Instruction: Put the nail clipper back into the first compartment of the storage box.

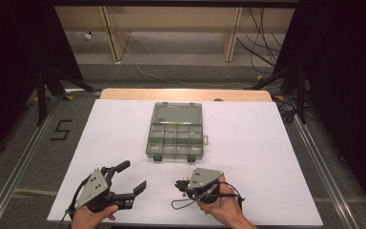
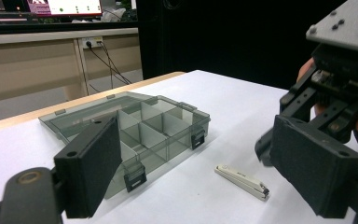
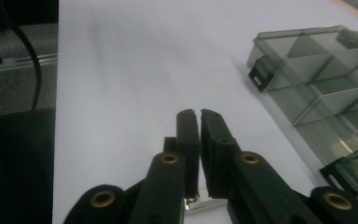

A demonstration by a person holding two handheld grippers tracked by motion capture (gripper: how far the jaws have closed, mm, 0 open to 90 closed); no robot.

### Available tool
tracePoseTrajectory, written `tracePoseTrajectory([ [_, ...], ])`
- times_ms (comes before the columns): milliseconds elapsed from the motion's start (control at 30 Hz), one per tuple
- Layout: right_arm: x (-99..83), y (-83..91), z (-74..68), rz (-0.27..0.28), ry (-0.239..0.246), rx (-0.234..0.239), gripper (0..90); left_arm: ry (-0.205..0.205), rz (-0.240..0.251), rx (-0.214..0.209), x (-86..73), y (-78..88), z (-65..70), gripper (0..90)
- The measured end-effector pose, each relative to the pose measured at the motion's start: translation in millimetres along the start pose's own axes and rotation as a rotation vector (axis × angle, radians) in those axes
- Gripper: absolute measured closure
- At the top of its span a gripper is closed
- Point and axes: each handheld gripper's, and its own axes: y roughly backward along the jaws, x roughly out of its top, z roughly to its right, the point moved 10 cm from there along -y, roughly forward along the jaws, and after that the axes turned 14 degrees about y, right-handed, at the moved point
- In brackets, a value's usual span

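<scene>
A clear grey compartment box (image 1: 150,143) lies with its lid laid back at the middle of the white sheet; its cells look empty. A small silver nail clipper (image 2: 241,180) rests flat on the sheet in front of the box. My right gripper (image 1: 179,185) hovers low over the clipper's end, its jaws shut together in the right gripper view (image 3: 199,112), and a bit of the clipper (image 3: 204,201) shows beneath them. Whether they touch it I cannot tell. My left gripper (image 1: 134,175) stands open near the front left, with nothing between its pads (image 2: 95,163).
The white sheet (image 1: 267,157) covers a wooden table whose far edge (image 1: 186,94) shows behind the box (image 2: 177,147). Metal rails run along both sides on the floor. Cables and desk legs lie beyond the table.
</scene>
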Motion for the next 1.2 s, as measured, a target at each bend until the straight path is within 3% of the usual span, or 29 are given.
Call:
tracePoseTrajectory([
  [67, -2.7, -6.5, -5.9, -0.03, 0.023, 0.036, 90.0, 0.002, 0.001, 0.0, 0.1, 0.0, 0.0, 16.2],
  [200, -6.9, -11.0, -9.8, -0.066, 0.035, 0.059, 90.0, 0.002, 0.002, -0.002, 0.6, 0.2, 0.3, 16.2],
  [667, -23.5, -28.8, -12.0, -0.181, 0.071, 0.105, 90.0, 0.003, 0.006, -0.003, 1.2, 0.4, 0.5, 16.2],
  [1067, -34.6, -24.1, -13.0, -0.254, 0.106, 0.13, 90.0, 0.0, 0.012, -0.004, 2.7, 1.3, 1.2, 16.2],
  [1200, -39.4, -18.4, -10.0, -0.268, 0.093, 0.131, 90.0, -0.001, 0.024, -0.016, 3.9, 0.7, 2.0, 16.2],
])
